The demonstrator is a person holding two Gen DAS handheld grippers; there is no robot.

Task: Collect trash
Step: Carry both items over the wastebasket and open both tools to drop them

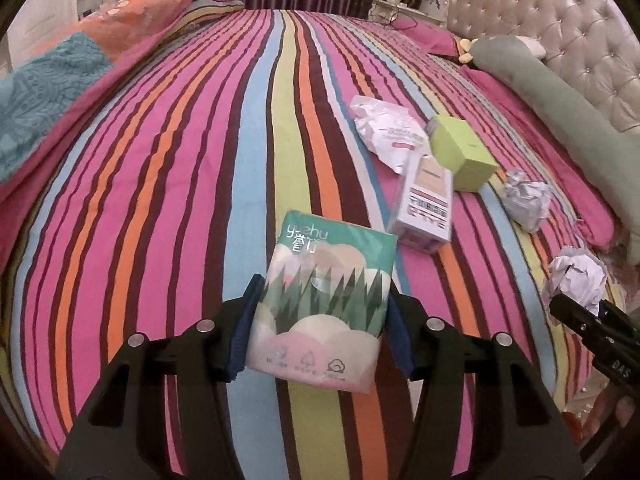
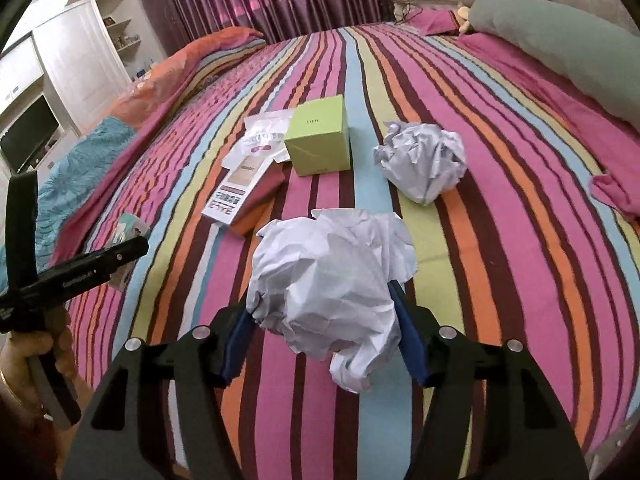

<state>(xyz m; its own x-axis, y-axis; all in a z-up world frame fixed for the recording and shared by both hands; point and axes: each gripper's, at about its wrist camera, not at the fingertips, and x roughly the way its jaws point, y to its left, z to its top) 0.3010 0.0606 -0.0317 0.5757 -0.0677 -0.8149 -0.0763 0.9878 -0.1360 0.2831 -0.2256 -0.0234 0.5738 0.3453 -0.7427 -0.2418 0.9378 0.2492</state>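
**Mia:** How many grippers are there?

**Ben:** Two. The left gripper [image 1: 322, 328] has its jaws squeezed on one tissue pack [image 1: 322, 308]. The right gripper [image 2: 322, 328] has its jaws squeezed on one paper ball [image 2: 330, 292].

**Mia:** Are both things up off the bed [image 1: 160, 200]?

**Ben:** It looks so. Each one sits right between its blue pads, with the stripy cover behind it.

**Mia:** What does the pack say?

**Ben:** "yuehu" in white letters at the top. There are green trees and three little pictures at the bottom. I can't read the tiny words.

**Mia:** How many paper balls in all?

**Ben:** Two. The second paper ball [image 2: 420, 164] lies on the bed, ahead of the right jaws and a bit to the right.

**Mia:** How many boxes?

**Ben:** Two. One green box [image 2: 320, 140] straight ahead of the right jaws, with small letters too tiny to read. One flat white box [image 2: 236, 188] ahead and to the left, with a bar code on it.

**Mia:** Anything else?

**Ben:** One crinkled white wrapper [image 2: 264, 136] just beside the green box, touching the flat box. One hand [image 2: 36, 356] holds the left gripper's handle.
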